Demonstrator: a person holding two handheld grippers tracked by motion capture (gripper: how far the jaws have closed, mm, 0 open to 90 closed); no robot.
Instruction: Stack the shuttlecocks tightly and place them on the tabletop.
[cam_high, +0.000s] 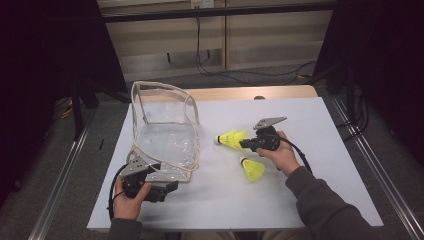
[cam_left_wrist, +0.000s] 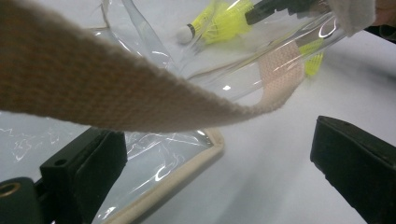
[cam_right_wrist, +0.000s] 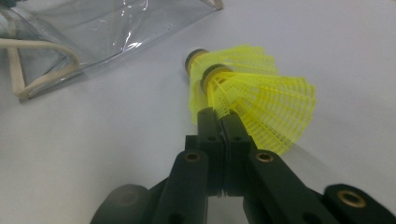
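Shuttlecocks are going into the clear bag, it looks like. The right tool (cam_high: 244, 144) is clenched tight on the net skirt of one yellow shuttlecock (cam_high: 231, 138), which sits between the bag and the hand, its round white tip pointing at the bag (cam_high: 165, 131). A second shuttlecock (cam_high: 252, 169) lies on the white counter (cam_high: 300, 125), just beside the right hand. The left tool (cam_high: 172, 187) has its jaws wide apart near the bag's front corner, with the bag's strap (cam_left_wrist: 93, 88) hanging across them, gripping nothing. To do this well, I think the left tool should hold the bag's rim so the mouth stays wide, and the right should go in tip first, gently. The skirt is thin plastic mesh, shaped like a cone, and could bend. The bag is shiny, floppy, see-through plastic with a rough woven cream edge.
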